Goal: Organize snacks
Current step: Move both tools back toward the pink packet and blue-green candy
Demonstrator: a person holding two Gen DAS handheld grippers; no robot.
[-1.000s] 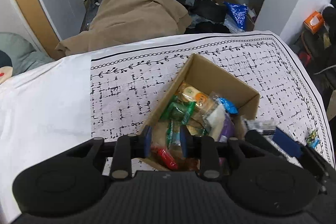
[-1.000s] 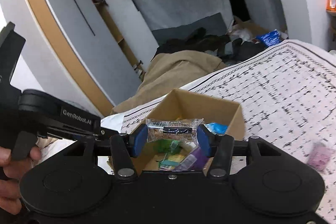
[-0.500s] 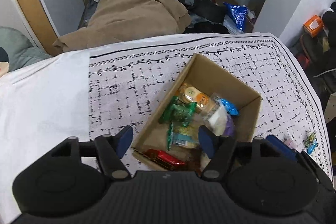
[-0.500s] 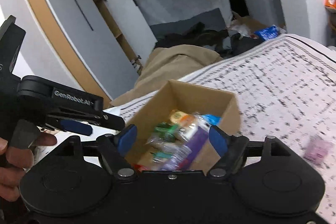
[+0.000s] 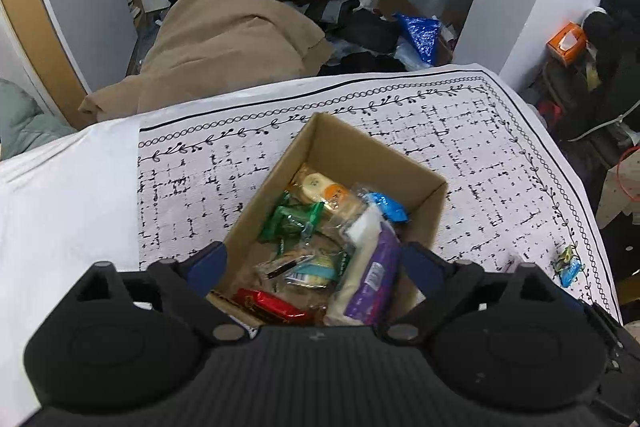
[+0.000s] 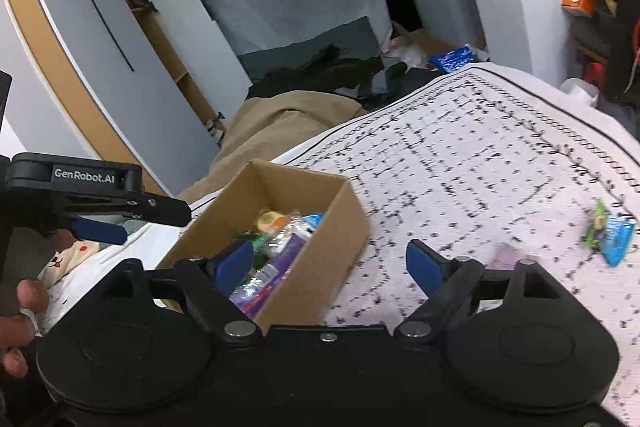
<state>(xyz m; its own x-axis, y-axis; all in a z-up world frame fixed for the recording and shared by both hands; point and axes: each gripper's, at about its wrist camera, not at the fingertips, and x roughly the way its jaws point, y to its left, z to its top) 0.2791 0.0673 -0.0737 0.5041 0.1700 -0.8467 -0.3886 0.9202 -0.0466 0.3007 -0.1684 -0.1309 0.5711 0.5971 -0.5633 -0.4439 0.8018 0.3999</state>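
An open cardboard box point(image 5: 360, 147) stands on the patterned tablecloth and holds several snack packets: green, orange, blue, red and a purple pack point(image 5: 372, 279). It also shows in the right wrist view point(image 6: 340, 227). My left gripper point(image 5: 316, 263) is open and empty above the box's near end. My right gripper point(image 6: 332, 259) is open and empty over the box's right wall. A blue-green snack point(image 6: 610, 231) and a blurred pink snack point(image 6: 506, 255) lie loose on the cloth to the right. The blue-green one also shows in the left wrist view point(image 5: 568, 265).
The tablecloth point(image 5: 200, 187) ends at a far edge with a tan blanket point(image 5: 228, 47) and dark clothes on the floor beyond. The left gripper's body point(image 6: 92, 195) and the hand holding it sit at the left of the right wrist view.
My right gripper opened and let its clear packet fall into the box, then swung right. My left gripper opened wide and rose slightly above the box.
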